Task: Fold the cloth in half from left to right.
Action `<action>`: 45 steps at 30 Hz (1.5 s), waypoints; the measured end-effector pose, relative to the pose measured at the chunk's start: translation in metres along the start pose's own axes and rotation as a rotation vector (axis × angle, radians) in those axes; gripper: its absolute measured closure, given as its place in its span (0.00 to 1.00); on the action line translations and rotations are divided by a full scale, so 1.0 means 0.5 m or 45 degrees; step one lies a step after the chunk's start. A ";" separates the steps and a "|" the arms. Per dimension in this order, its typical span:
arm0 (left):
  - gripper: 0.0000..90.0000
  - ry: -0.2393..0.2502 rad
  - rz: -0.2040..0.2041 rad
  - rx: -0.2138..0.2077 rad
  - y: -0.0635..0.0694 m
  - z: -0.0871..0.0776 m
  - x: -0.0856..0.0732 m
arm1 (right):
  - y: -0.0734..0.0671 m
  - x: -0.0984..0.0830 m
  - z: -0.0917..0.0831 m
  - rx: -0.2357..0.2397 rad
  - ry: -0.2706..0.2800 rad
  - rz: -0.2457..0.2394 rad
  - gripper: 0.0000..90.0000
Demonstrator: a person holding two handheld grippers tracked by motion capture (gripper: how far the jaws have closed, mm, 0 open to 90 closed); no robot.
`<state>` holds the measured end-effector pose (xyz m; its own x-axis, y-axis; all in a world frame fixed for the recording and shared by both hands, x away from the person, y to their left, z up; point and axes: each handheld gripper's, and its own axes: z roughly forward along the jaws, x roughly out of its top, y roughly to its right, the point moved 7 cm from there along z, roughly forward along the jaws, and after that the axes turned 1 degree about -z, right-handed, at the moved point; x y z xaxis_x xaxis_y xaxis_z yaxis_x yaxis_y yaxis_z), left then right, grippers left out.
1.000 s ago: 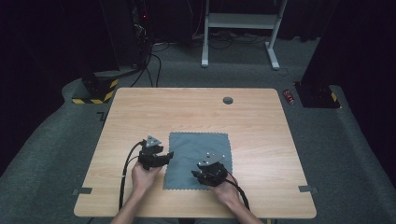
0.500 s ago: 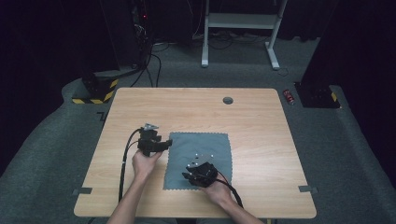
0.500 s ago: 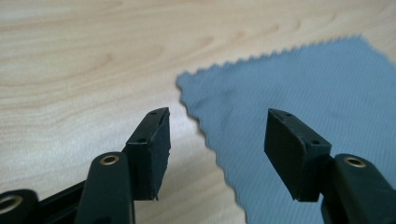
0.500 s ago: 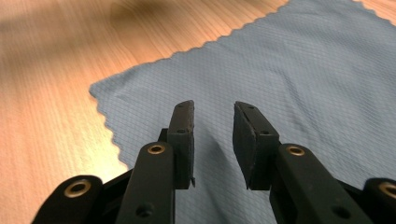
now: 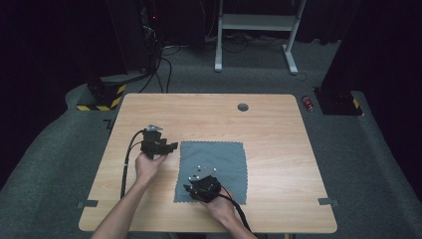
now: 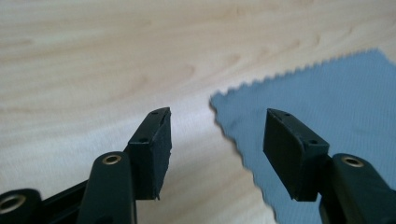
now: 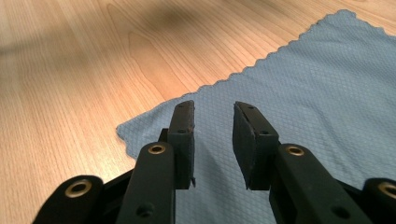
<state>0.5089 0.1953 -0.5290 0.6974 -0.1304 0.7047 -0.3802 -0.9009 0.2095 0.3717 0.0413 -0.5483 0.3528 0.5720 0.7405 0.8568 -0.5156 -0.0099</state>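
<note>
A blue-grey cloth (image 5: 219, 159) with pinked edges lies flat on the wooden table (image 5: 278, 134), with a few tiny pale specks on it. My left gripper (image 5: 172, 147) hovers at the cloth's far left corner. It is open, one jaw over bare wood and one over the cloth (image 6: 336, 93), with the corner below the gap of the left gripper (image 6: 215, 135). My right gripper (image 5: 189, 189) is low over the cloth's near left corner (image 7: 140, 126). Its jaws have narrowed a little in the last second. The right gripper (image 7: 212, 123) is open, with nothing between the pads.
A round cable hole (image 5: 243, 107) sits near the table's far edge. Grey tape marks (image 5: 87, 203) (image 5: 326, 201) lie near the front corners. On the floor beyond are a white desk frame (image 5: 254, 22), a red can (image 5: 308, 102), cables and a yellow-black striped base (image 5: 99, 102).
My left gripper has moved away from the near edge, up to the cloth's far left corner. My right gripper has slid left across the cloth to its near left corner.
</note>
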 end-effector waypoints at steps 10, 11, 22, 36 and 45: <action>0.48 -0.014 0.061 0.060 0.038 0.055 0.008 | -0.032 -0.017 0.002 0.003 -0.007 -0.027 0.75; 0.48 -0.025 0.061 0.070 0.037 0.061 0.007 | -0.036 -0.018 0.003 0.011 -0.009 -0.034 0.75; 0.50 -0.096 0.086 0.121 0.021 0.096 -0.002 | -0.086 -0.003 0.032 0.086 0.041 -0.047 0.73; 0.58 -0.079 0.173 0.167 0.038 0.118 -0.002 | -0.095 -0.013 0.052 0.006 -0.062 -0.165 0.90; 0.90 -0.082 0.208 0.105 0.057 0.122 -0.001 | -0.100 -0.011 0.053 -0.052 -0.072 -0.222 0.99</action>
<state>0.5346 0.1444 -0.5646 0.6690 -0.3013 0.6795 -0.4422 -0.8961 0.0380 0.3368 0.0809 -0.5696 0.2216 0.6895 0.6895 0.8914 -0.4299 0.1433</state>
